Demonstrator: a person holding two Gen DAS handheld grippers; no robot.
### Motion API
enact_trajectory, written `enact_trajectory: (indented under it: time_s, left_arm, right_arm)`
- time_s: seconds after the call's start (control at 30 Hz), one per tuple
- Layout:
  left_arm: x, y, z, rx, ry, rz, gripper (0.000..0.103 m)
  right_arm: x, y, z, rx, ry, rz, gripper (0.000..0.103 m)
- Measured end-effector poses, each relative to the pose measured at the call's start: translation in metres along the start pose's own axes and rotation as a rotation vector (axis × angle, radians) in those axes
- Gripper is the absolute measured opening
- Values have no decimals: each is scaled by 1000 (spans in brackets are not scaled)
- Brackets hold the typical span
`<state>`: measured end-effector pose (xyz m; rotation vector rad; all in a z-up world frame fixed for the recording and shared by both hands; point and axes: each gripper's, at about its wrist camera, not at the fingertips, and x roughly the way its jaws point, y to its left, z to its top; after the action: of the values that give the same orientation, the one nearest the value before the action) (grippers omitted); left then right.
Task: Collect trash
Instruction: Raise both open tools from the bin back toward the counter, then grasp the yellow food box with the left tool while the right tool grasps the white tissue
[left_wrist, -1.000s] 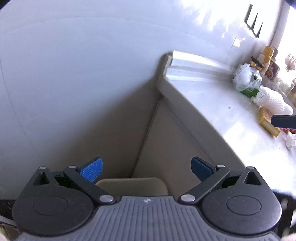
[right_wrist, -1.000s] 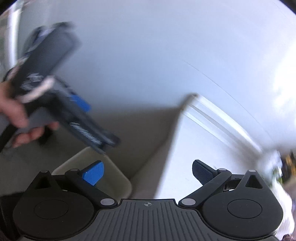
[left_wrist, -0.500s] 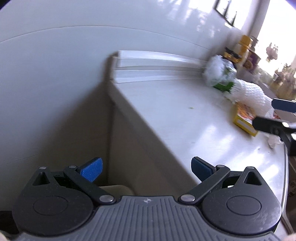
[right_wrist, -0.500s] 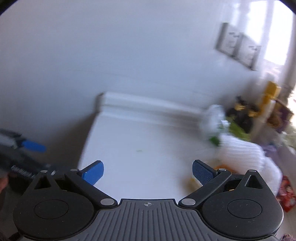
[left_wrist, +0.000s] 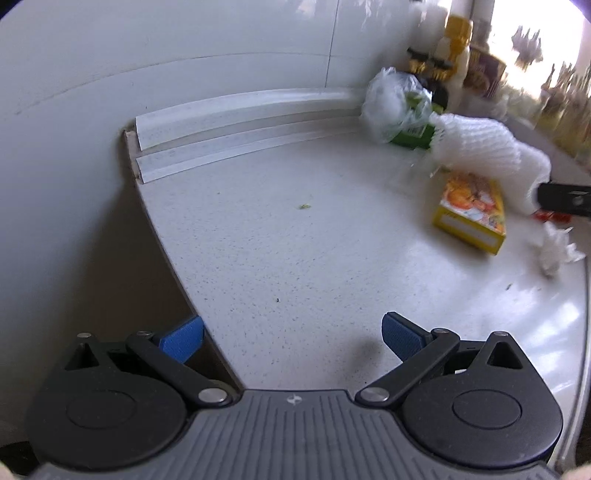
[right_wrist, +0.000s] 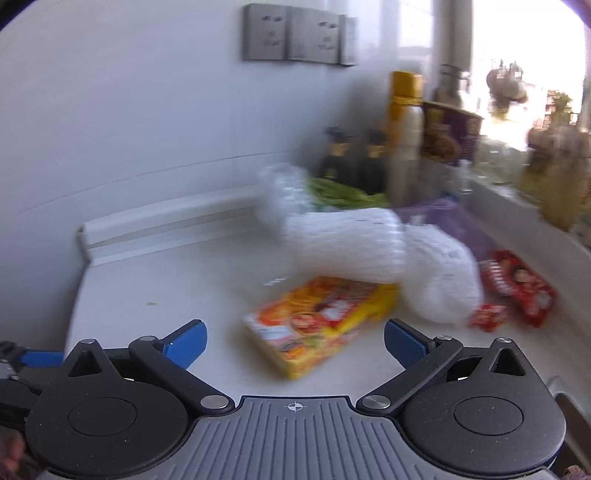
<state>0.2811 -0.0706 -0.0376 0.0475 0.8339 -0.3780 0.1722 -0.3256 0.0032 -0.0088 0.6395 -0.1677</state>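
Blown-out window glare, motion blur

Both handheld tools look alike. The left gripper (left_wrist: 291, 338) has a grey ribbed body at the bottom edge, with a small cross-shaped mark at the middle of its top rim. On either side sits a round black disc with a shallow circle pressed into it, topped by a triangular cut-out. Black link arms run from silver rivets up to the fingers (left_wrist: 400, 336), which are faced with blue textured pads. The right gripper (right_wrist: 295, 338) has the same grey ribs, black discs, silver rivets and blue pads (right_wrist: 186, 341), with a crosshair mark on the rim.
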Motion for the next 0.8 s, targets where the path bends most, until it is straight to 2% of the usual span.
enact_trajectory:
  time_s: [0.1, 0.2, 0.37, 0.57, 0.8]
  left_arm:
    - [-3, 2, -1, -16, -13, -2, 102]
    - [-14, -4, -1, 2, -72, -10, 102]
    - [-21, -36, 7, 123, -151, -73, 102]
    - [4, -77, 14, 243, -152, -201, 102]
    - [42, -102, 26, 254, -140, -246, 102]
  right_arm:
    - [-5, -20, -4, 35, -16, -26, 103]
    - [-5, -40, -9, 73, -20, -71, 103]
    - [1, -60, -19, 113, 8, -109, 103]
    - [12, -63, -28, 94, 30, -109, 103]
    - [30, -67, -37, 111, 70, -111, 103]
